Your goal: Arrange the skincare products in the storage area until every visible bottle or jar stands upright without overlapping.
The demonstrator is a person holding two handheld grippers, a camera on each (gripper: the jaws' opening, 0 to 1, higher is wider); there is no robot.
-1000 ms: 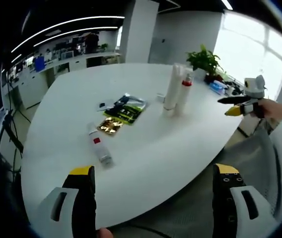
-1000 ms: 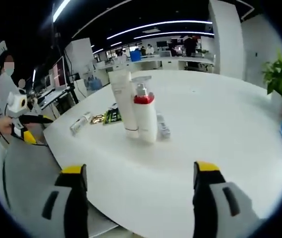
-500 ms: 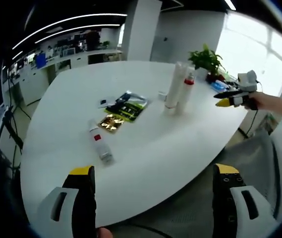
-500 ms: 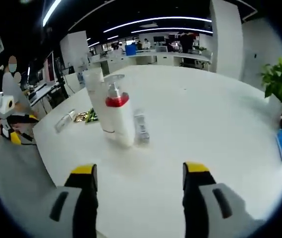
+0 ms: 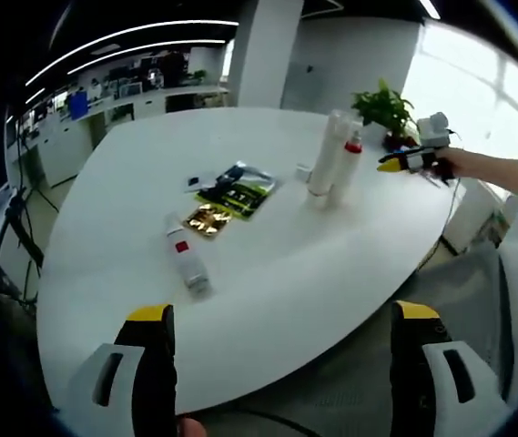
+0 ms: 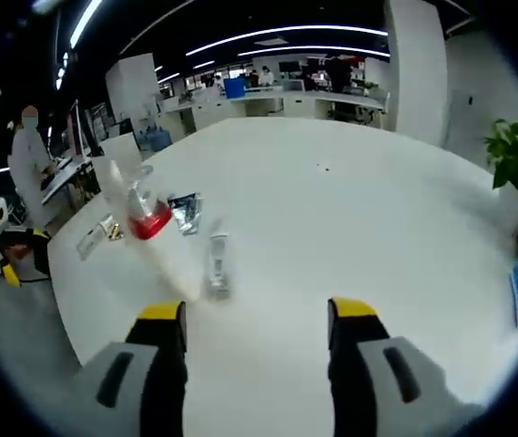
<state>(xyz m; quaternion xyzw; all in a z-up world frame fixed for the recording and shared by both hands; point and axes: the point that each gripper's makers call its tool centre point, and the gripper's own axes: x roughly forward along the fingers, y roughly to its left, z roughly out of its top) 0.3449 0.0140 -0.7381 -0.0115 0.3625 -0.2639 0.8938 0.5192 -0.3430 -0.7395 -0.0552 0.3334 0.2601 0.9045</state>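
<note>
Right hand-held gripper [image 6: 254,314] wide open, empty, near pump bottle [image 6: 154,232], left hand-held gripper [image 5: 281,314] likewise.

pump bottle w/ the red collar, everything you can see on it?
The pump bottle is white and looks plastic, with a red collar under a pale pump head. In the left gripper view it stands upright on the white table, tight against a taller white tube; whether they touch is unclear. The right tool hovers beside it, not touching.
</note>
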